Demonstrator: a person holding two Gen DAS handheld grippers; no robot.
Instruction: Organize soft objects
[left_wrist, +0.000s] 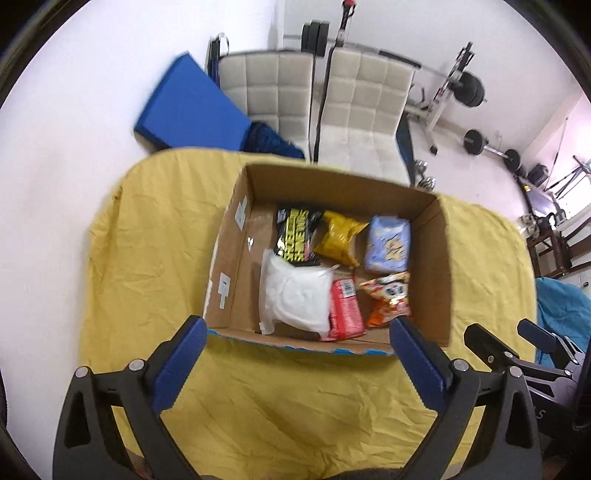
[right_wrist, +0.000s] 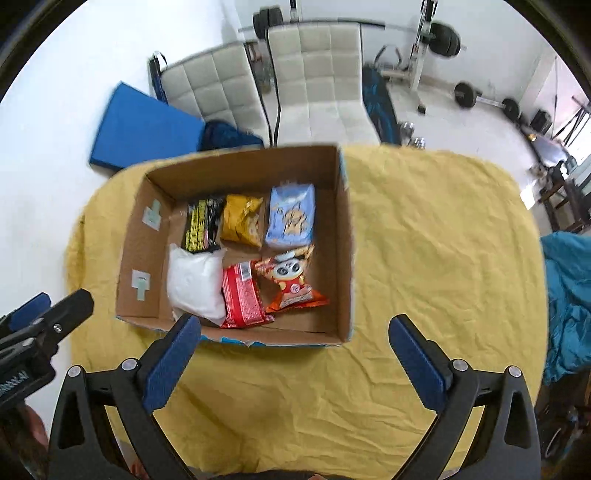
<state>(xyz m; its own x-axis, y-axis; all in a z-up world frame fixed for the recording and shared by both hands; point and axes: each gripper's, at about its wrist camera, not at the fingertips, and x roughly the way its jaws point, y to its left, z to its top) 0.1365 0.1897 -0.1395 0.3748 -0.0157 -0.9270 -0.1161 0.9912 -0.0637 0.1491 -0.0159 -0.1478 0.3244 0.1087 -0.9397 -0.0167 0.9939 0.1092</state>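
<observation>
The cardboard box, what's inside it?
Six soft packs in the box: black-yellow, yellow, pale blue, white, red, orange. Whatever lies beneath them is covered.

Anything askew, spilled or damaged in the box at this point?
Nothing spilled. The brown cardboard box has a ragged, torn blue near edge; the black-and-yellow packet lies partly under the white pouch.

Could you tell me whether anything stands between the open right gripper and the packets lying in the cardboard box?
Nothing visible does. The right gripper hangs open above the near wall of the cardboard box, which has no lid, and the packets lie uncovered inside.
</observation>
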